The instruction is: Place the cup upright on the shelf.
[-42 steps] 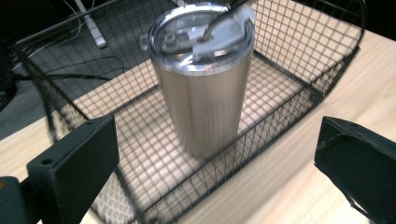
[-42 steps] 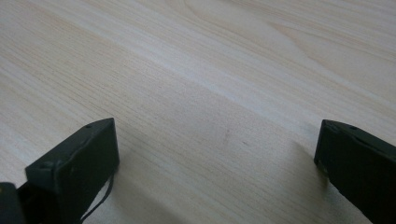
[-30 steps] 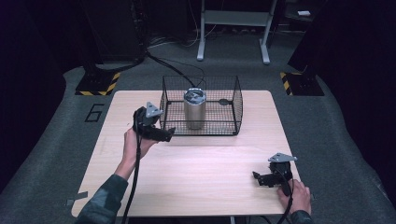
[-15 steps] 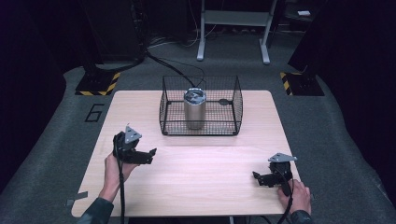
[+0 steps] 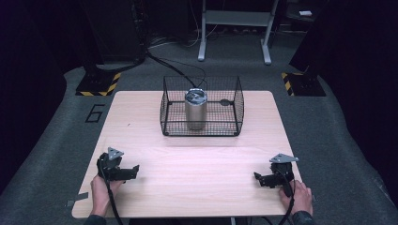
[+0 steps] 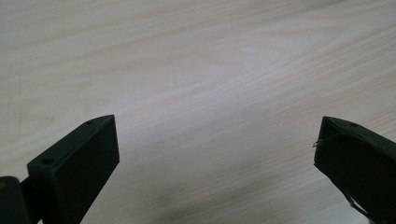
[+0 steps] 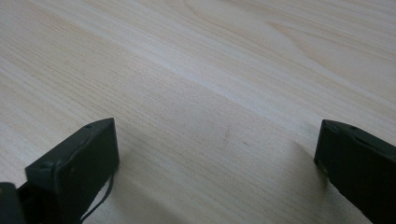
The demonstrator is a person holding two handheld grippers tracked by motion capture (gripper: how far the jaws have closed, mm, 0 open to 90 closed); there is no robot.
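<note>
The steel tumbler [image 5: 195, 109] stands upright inside the wire basket [image 5: 238, 105]. Well short of the basket, the left hand-held gripper [image 5: 133, 169] and right hand-held gripper [image 5: 257, 177] rest wide open, empty, on the bench [image 5: 197, 164]; a careless reach could snag the basket's rim and topple the tumbler

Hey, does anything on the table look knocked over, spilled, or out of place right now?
Nothing stands out. The metal tumbler stands upright inside the wire basket, lid on, and the basket sits square at the table's far middle. The left gripper and right gripper rest open at the near corners, holding nothing.
</note>
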